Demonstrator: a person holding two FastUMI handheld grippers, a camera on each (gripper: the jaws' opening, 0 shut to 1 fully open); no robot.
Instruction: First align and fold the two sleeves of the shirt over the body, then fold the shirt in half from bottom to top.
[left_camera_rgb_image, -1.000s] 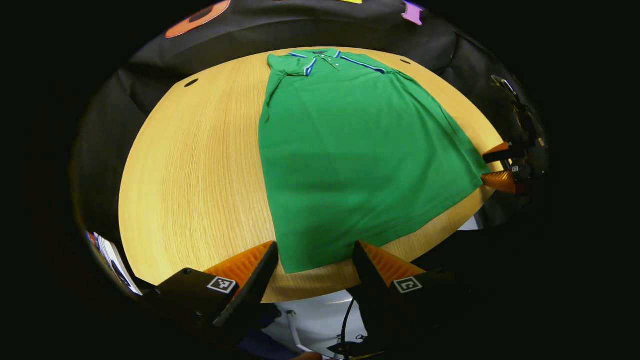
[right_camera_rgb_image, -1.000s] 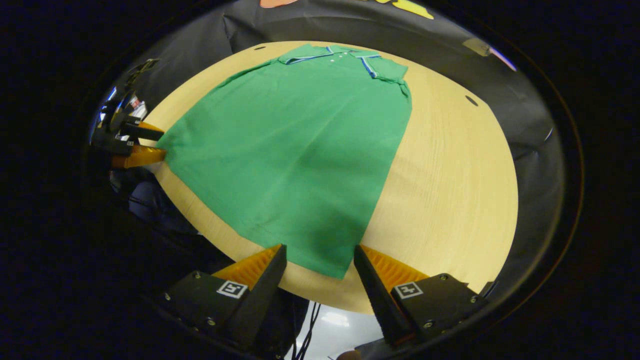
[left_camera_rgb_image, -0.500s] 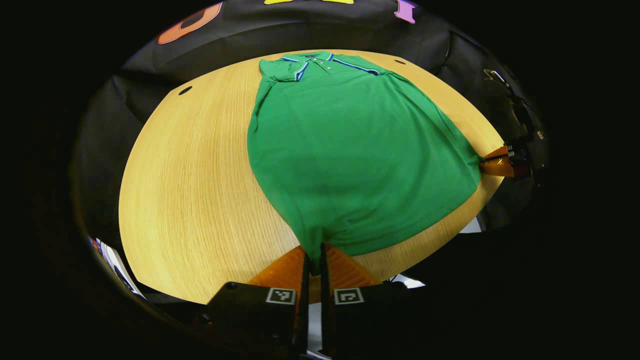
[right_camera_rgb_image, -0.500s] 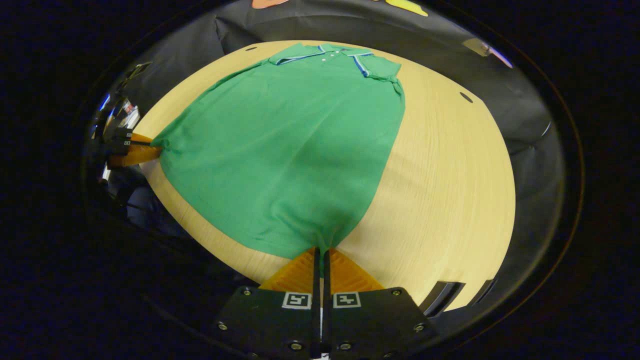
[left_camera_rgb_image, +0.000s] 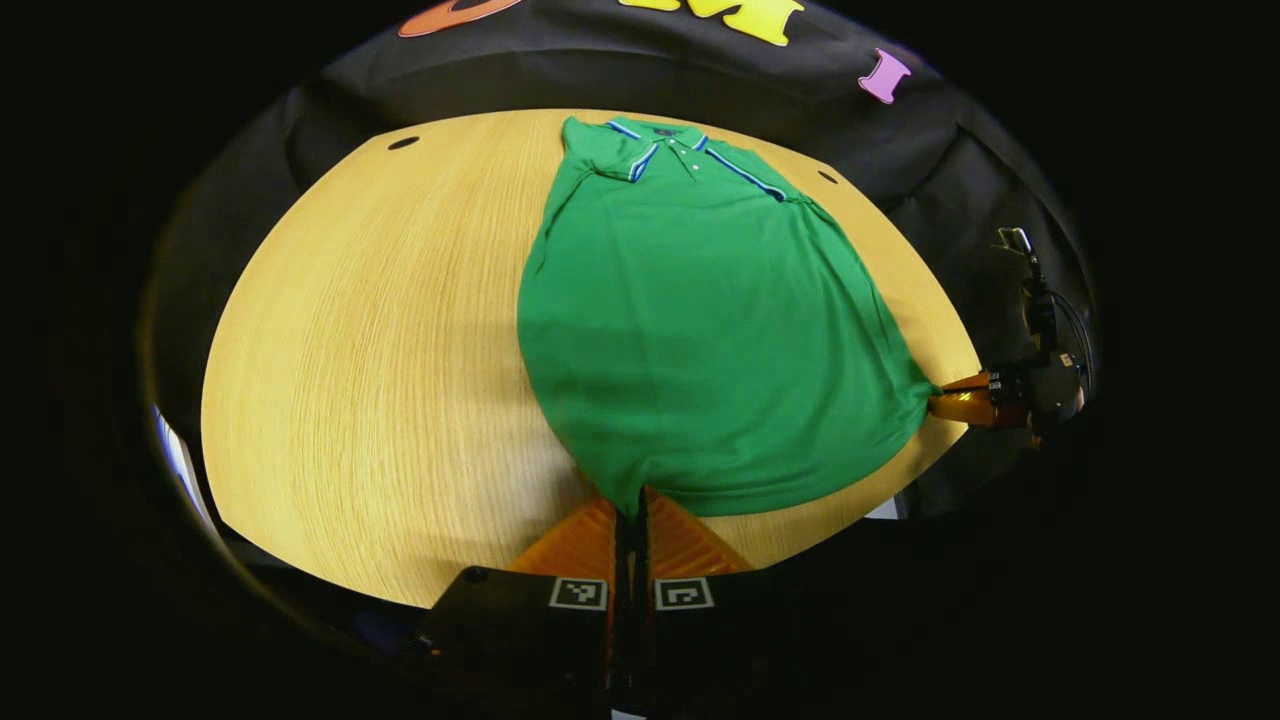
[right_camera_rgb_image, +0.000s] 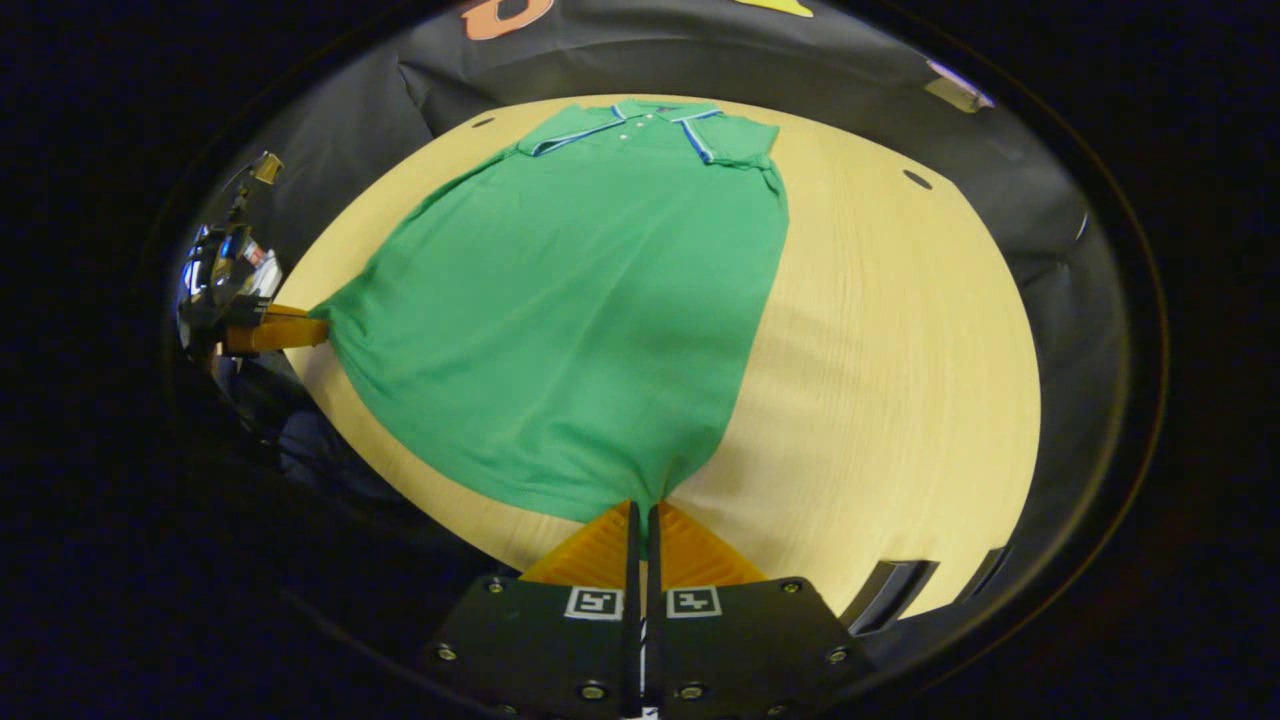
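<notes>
Both tongs, left (left_camera_rgb_image: 632, 510) and right (right_camera_rgb_image: 641, 512), clamp the green polo shirt (left_camera_rgb_image: 690, 320) at its hem corners on the table (left_camera_rgb_image: 380, 350); sleeves apparently folded, bottom-to-top fold remains.

Light wood-grain bench (left_camera_rgb_image: 380, 340), rounded edge, couple of small dark holes; green polo shirt (left_camera_rgb_image: 700, 330) spread flat on top, collar far side

A pale wood-grain bench (left_camera_rgb_image: 380, 330) with small dark holes (left_camera_rgb_image: 403, 143) near its far edge stands before a black cloth wall (left_camera_rgb_image: 560, 75); the surroundings are dim.
</notes>
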